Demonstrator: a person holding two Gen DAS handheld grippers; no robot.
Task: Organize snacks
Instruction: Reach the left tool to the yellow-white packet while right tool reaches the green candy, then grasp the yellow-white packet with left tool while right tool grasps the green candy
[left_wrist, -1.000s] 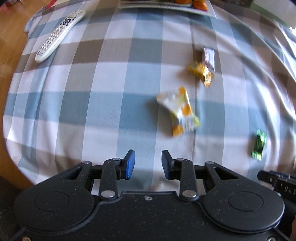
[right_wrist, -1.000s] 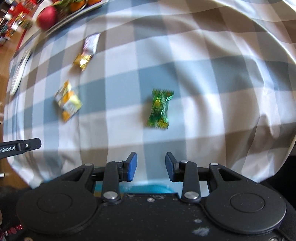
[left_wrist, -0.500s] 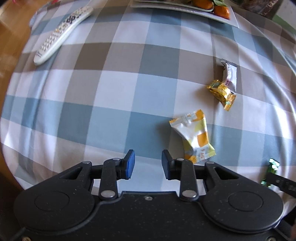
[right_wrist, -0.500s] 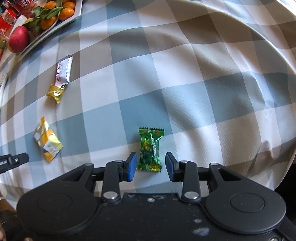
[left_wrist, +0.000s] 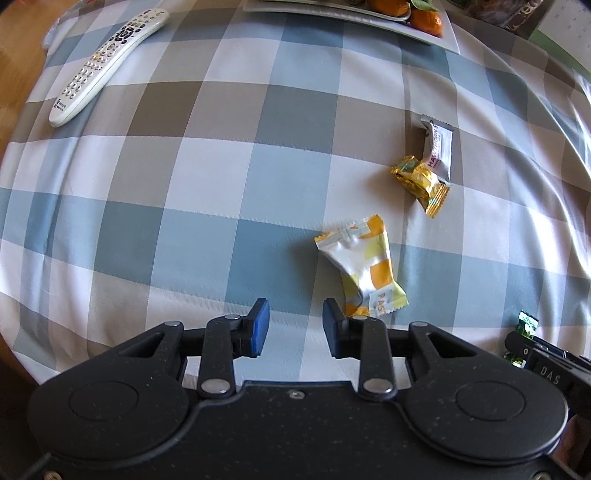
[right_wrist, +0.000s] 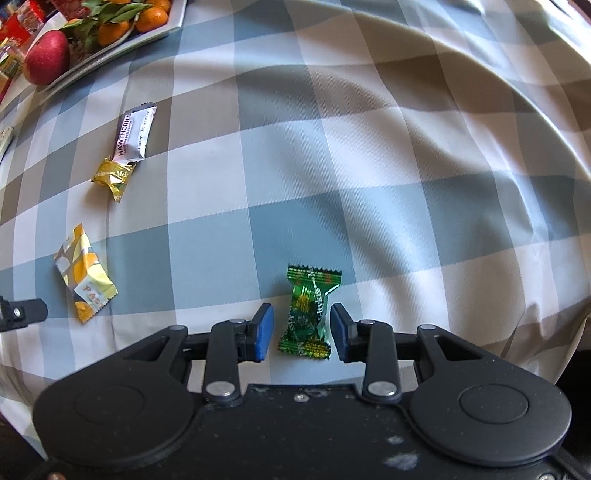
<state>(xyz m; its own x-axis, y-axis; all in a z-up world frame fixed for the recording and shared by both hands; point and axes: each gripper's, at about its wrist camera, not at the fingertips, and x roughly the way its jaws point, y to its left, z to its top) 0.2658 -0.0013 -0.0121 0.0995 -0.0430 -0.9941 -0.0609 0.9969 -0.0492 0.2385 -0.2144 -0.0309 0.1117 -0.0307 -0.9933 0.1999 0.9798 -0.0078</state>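
A green foil candy (right_wrist: 308, 314) lies on the checked tablecloth between the open jaws of my right gripper (right_wrist: 302, 330), apart from both pads. My left gripper (left_wrist: 295, 325) is open and empty; a white-and-orange snack packet (left_wrist: 364, 267) lies just right of its right finger. A gold candy (left_wrist: 421, 182) and a silver Hawthorn bar (left_wrist: 437, 147) lie touching farther back right. In the right wrist view the packet (right_wrist: 84, 271), gold candy (right_wrist: 112, 179) and silver bar (right_wrist: 135, 133) lie to the left. The green candy's edge (left_wrist: 526, 322) shows at the left wrist view's right.
A white tray (right_wrist: 122, 44) with oranges and a red apple (right_wrist: 47, 57) stands at the table's far side; it also shows in the left wrist view (left_wrist: 424, 31). A white remote control (left_wrist: 107, 62) lies at the far left. The cloth drapes over the table edge at right.
My right gripper has moved forward and down until the green candy sits between its open jaws. My left gripper has moved closer to the white-and-orange packet. Both stay open.
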